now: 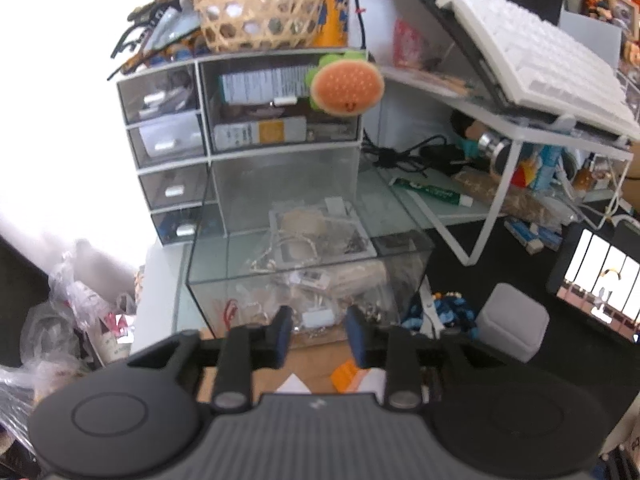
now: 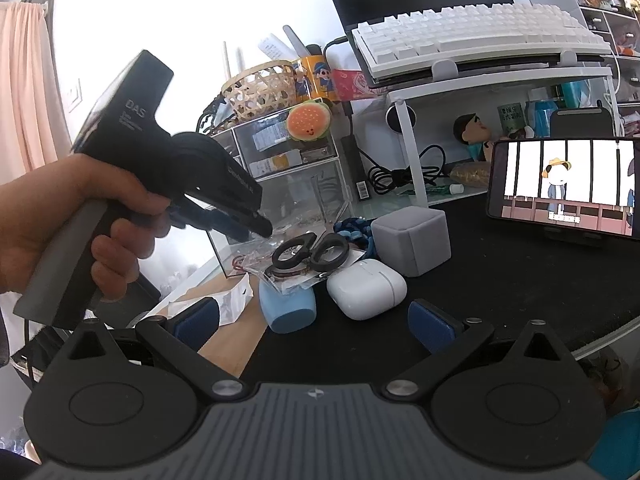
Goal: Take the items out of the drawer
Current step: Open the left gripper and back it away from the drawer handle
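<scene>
**Clear drawer pulled out, both grippers empty**

Between the blue pads of my left hand-held gripper (image 1: 318, 334) nothing is held; the jaws stand a little apart, with the front wall of the clear drawer (image 1: 308, 268) just ahead of them. That drawer is pulled out of the lower bay of the white organizer (image 1: 240, 136) and sits on the counter (image 1: 500, 248), filled with small plastic bags and trinkets. A burger plush (image 1: 346, 88) hangs on the organizer's front, and a woven basket (image 1: 260, 8) stands on top.

My right hand-held gripper (image 2: 314, 322) is spread wide with nothing in it. Just past its fingers lie a blue cup (image 2: 288, 310) on its side and a white earbud case (image 2: 366, 288), with black rings (image 2: 310, 254) on a clear packet behind them and a grey box (image 2: 412, 238) beside that. My left hand (image 2: 72, 224) grips the other tool's handle, its tips at the drawer's near edge.
</scene>
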The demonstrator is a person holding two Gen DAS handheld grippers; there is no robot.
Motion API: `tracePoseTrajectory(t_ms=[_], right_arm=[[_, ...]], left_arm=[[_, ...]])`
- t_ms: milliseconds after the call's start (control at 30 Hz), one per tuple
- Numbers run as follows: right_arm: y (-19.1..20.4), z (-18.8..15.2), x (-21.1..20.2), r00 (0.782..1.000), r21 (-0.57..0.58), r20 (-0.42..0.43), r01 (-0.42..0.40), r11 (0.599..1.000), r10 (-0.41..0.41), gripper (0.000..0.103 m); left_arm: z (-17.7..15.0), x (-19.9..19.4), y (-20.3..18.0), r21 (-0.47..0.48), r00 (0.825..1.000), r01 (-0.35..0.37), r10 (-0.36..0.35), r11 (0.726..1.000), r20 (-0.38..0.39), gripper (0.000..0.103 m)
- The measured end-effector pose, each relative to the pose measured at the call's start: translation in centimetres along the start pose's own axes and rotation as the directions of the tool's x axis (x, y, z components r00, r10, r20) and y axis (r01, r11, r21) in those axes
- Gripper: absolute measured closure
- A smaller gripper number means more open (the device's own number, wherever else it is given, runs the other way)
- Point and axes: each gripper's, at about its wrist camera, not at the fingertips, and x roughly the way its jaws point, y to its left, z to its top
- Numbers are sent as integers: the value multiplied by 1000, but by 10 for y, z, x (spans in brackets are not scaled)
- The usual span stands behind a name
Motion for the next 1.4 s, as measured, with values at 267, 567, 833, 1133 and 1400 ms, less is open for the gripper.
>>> tracePoseTrajectory(t_ms=[267,567,833,1133,1400], right_arm=[[4,-2,2,1000,-14,-4,11,1000,-11,0],[5,-3,3,999,-38,-4,45,998,-46,0],[10,-3,6,998,-58,7,64,996,-64,0],[17,-2,12,997,-82,9,72,994,-72,0],[18,-4,20,997,-82,-1,73,994,-73,0]], left_arm=[[-11,-25,-3,40,999,20,-21,999,36,41],[-27,-49,10,16,997,41,-42,999,72,32],[-37,-60,27,-56,992,82,-75,995,105,24],[-48,-70,23,-8,989,81,-79,997,128,8],[-59,-80,24,47,986,37,-44,998,159,1]])
